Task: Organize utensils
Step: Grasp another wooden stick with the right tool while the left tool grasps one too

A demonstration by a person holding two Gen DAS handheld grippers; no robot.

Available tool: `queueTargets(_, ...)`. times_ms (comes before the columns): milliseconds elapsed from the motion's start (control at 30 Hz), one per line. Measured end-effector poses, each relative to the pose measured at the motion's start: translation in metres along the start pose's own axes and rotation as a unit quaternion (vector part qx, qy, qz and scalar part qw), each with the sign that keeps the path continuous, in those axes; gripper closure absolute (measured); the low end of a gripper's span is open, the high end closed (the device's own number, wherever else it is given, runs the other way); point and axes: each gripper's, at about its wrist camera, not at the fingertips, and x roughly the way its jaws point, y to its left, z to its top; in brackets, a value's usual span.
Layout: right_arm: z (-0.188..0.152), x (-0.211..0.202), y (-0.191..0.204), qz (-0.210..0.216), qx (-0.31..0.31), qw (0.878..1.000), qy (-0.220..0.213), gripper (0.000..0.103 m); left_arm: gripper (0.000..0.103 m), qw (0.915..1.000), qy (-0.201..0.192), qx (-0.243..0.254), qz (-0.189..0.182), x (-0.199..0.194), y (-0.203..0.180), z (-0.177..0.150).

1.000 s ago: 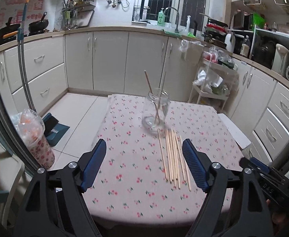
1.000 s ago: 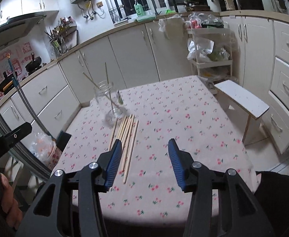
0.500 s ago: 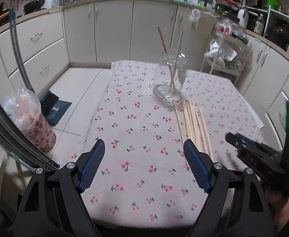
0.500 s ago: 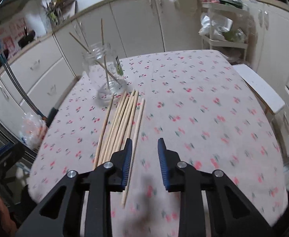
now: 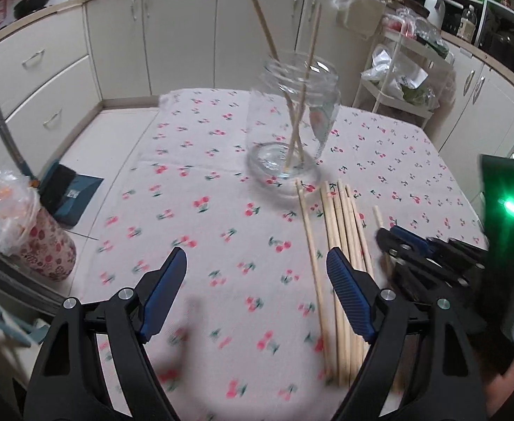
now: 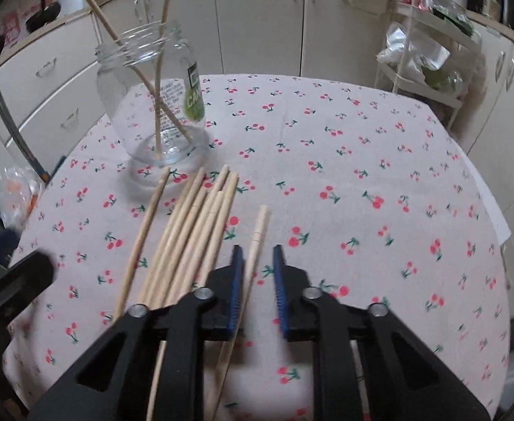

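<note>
Cream kitchen cabinets (image 5: 179, 31) ring a pale tiled floor (image 5: 92, 137) beside a wire rack (image 6: 428, 56).

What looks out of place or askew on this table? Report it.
One chopstick lies apart from the loose bundle of chopsticks on the cherry-print tablecloth, to its right. Two more already stand crossed in the glass jar. Nothing looks spilled or broken.

**Where things lie round the jar**

My jar (image 6: 151, 105) stands on the table (image 6: 379, 161) with two chopsticks (image 6: 160, 80) in it. Just before it lies the bundle of chopsticks (image 6: 193, 231); one single chopstick (image 6: 257, 242) lies right of that bundle.
</note>
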Motion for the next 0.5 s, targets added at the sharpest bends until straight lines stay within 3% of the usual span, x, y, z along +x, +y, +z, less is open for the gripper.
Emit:
queueTargets(300,-0.007,-0.005,-0.048,0.036,0.039,0.999,0.004,0.094,0.028,0.9991,0.02,0.033,0.015,0.055,-0.034,0.027)
queueTargets(367,-0.007,-0.005,-0.053,0.05,0.05,0.997,0.003,0.094,0.044,0.9984,0.034,0.042,0.016,0.063,-0.037,0.026)
queueTargets(500,-0.008,-0.006,-0.054,0.067,0.057,0.996,0.007,0.094,0.067,0.9972,0.039,0.062,0.018,0.066,-0.042,0.02)
